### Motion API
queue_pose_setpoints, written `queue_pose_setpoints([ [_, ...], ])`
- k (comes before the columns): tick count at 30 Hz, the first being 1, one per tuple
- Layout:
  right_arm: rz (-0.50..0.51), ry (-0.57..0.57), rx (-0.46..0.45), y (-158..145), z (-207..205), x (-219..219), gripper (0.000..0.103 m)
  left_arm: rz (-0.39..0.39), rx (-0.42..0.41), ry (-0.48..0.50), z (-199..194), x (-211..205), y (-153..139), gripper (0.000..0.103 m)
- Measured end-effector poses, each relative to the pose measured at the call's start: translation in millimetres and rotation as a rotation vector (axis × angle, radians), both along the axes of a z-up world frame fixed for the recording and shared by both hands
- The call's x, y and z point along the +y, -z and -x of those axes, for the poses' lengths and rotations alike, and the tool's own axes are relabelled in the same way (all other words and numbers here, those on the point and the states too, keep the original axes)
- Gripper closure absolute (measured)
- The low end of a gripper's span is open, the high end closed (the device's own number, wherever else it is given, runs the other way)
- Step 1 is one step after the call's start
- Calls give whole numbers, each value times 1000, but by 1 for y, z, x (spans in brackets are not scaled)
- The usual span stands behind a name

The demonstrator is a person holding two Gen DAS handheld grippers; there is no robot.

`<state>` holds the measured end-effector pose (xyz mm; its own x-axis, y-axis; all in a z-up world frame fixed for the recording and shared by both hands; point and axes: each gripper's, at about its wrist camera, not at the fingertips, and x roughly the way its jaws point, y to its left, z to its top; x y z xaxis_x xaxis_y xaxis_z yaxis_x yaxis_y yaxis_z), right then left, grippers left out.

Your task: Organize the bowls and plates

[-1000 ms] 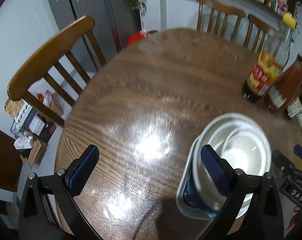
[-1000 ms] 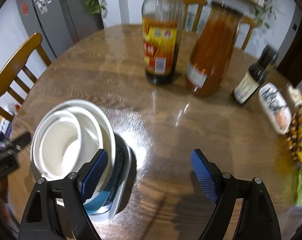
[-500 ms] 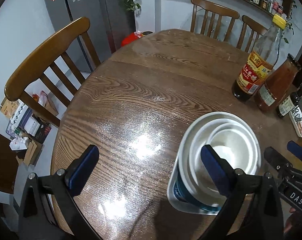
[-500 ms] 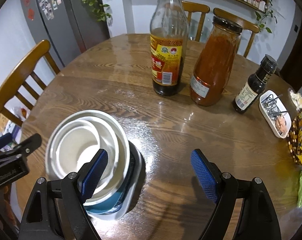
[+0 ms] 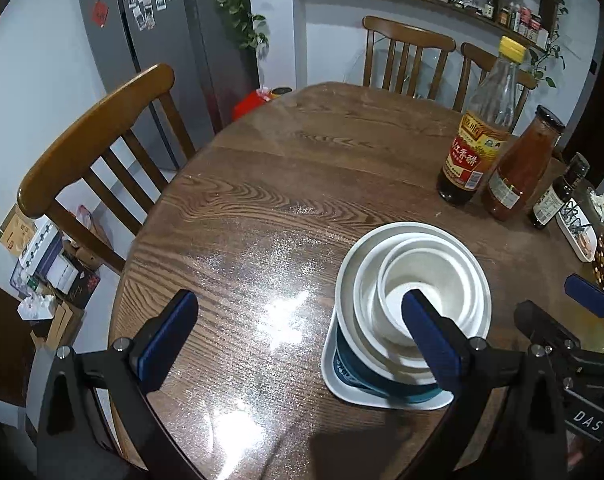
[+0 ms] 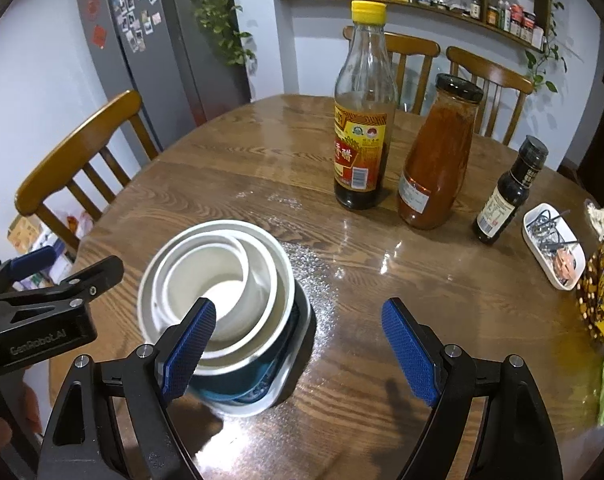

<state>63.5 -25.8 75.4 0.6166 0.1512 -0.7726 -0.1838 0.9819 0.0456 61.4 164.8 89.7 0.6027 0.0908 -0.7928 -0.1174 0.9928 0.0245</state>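
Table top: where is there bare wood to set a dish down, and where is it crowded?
The widest bare patch on the table runs from the bowl stack to the edge by the near chair. A smaller patch lies between the stack and the vinegar bottle. The far right is crowded: sauce jar, small dark bottle, white tray and snack bags.

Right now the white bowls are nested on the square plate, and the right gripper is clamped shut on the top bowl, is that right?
Not quite. The white bowls are nested on the square plate, but the right gripper is open and holds nothing; only bare table shows between its fingers. The right wrist view shows it.
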Motion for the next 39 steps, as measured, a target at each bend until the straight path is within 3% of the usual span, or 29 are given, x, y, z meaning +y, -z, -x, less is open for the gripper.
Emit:
queue_pose_setpoints([
  [14,23,-48,-105,-8,38,-4,18,4,-80,41,29,0,-14,1],
  [20,-17,-30,-130,-5,49,-7,18,27,-94,64,37,-1,-11,1],
  [39,-20,-20,-52,20,61,-9,18,70,-16,103,52,3,15,1],
])
